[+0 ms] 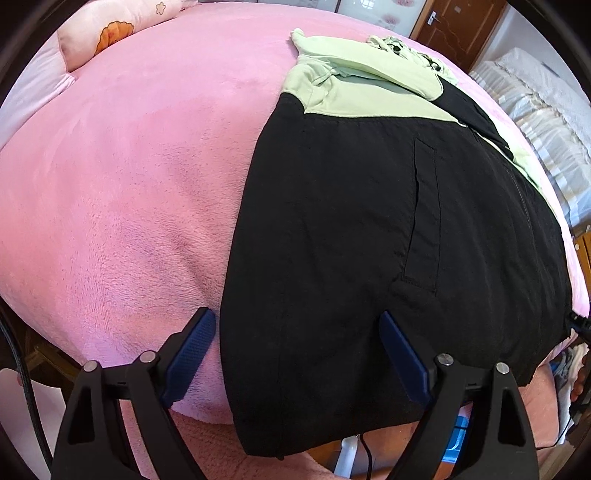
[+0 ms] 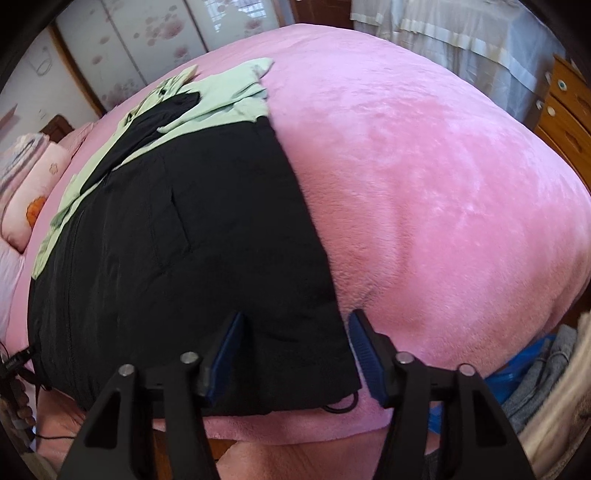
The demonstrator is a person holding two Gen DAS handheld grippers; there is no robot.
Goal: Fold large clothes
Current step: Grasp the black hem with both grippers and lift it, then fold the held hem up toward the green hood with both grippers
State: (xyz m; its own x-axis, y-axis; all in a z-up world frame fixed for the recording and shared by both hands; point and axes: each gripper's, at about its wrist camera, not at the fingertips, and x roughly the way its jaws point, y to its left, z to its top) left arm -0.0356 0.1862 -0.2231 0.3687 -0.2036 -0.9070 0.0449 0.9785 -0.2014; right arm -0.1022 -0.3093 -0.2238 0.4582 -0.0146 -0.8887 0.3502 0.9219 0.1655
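Pink blanket (image 1: 110, 184) under jacket (image 1: 351, 240) (hem cut off); both hand-held grippers released, straddling corners.

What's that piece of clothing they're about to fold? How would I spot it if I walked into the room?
Look at the big bed covered by a fluffy pink blanket. Spread flat on it, reaching to its near edge, lies the jacket. It is the only garment there: black body with a slit pocket, pale green shoulders and hood at the far end, unlike the pink pillow near the headboard.
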